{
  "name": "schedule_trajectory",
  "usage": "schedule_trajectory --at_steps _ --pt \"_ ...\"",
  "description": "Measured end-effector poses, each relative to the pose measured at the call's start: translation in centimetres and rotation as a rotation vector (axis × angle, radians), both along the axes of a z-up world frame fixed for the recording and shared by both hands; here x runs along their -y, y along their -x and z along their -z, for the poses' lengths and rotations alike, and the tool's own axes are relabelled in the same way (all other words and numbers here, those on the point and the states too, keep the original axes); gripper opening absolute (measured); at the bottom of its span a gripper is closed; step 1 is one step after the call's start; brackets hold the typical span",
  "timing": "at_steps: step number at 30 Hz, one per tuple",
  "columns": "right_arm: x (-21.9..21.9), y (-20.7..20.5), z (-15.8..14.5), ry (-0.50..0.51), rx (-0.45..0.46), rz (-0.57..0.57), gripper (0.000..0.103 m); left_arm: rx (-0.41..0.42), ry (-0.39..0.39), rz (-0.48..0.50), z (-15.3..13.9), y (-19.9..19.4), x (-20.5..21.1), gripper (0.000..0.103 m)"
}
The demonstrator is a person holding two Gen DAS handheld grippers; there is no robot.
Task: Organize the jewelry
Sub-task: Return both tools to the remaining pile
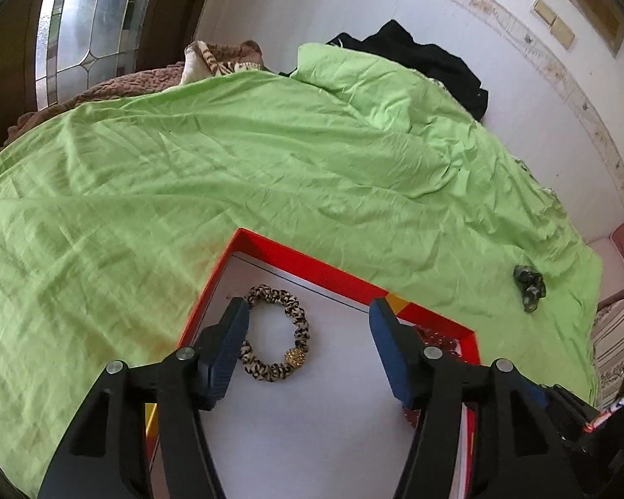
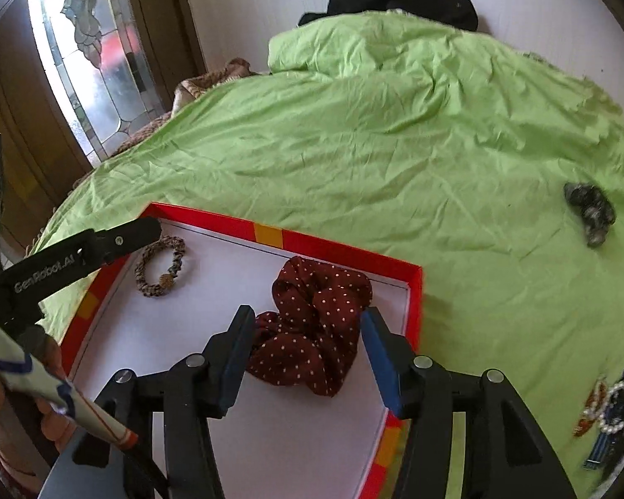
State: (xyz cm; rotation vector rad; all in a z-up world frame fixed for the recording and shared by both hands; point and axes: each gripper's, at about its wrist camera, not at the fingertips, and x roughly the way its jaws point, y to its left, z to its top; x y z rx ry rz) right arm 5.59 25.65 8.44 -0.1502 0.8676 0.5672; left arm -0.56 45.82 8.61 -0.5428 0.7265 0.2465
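Both tools share one build: the left gripper (image 1: 308,316) and right gripper (image 2: 308,324) have matte black plastic arms, silver round pivot screws and ribbed dark blue pads (image 2: 378,357); white "GenRobot.AI" lettering marks one arm, beside bare fingers (image 2: 52,416) and a white, blue-trimmed sleeve (image 2: 29,378)

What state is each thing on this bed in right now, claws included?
Left claw: open, empty, over the box.
Right claw: open, astride the dotted scrunchie, not gripping.
Red box: lidless, on the green sheet.
Leopard-print hair tie: lying flat in the box.
Dark red dotted scrunchie: crumpled, in the box.
Dark scrunchie: outside the box, on the sheet.
Pearl-trimmed pieces: outside the box; blurred.
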Motion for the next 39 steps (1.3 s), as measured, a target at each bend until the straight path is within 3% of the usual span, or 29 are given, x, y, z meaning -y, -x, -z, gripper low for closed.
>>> schedule_trajectory --at_steps 11,20,25,31,39 --pt "6.5 4.3 -0.7 -0.009 -0.001 0.058 0.059 0.022 -0.14 0.02 -1.8 2.5 3.4 0.059" --pt "18.6 9.1 -0.2 -0.011 0.0 0.252 0.061 0.053 -0.259 0.156 -3.2 3.8 10.4 0.059" --pt "26.4 11.5 0.2 0.001 -0.004 0.4 0.062 0.067 -0.269 0.275 -3.4 4.8 15.5 0.059" --pt "35.4 13.9 1.4 -0.031 -0.022 0.571 0.062 0.034 -0.208 0.447 -2.2 5.6 21.6 0.059" --pt "40.2 14.6 3.9 -0.12 -0.058 0.629 0.062 -0.05 -0.146 0.592 -0.1 5.4 28.6 0.059"
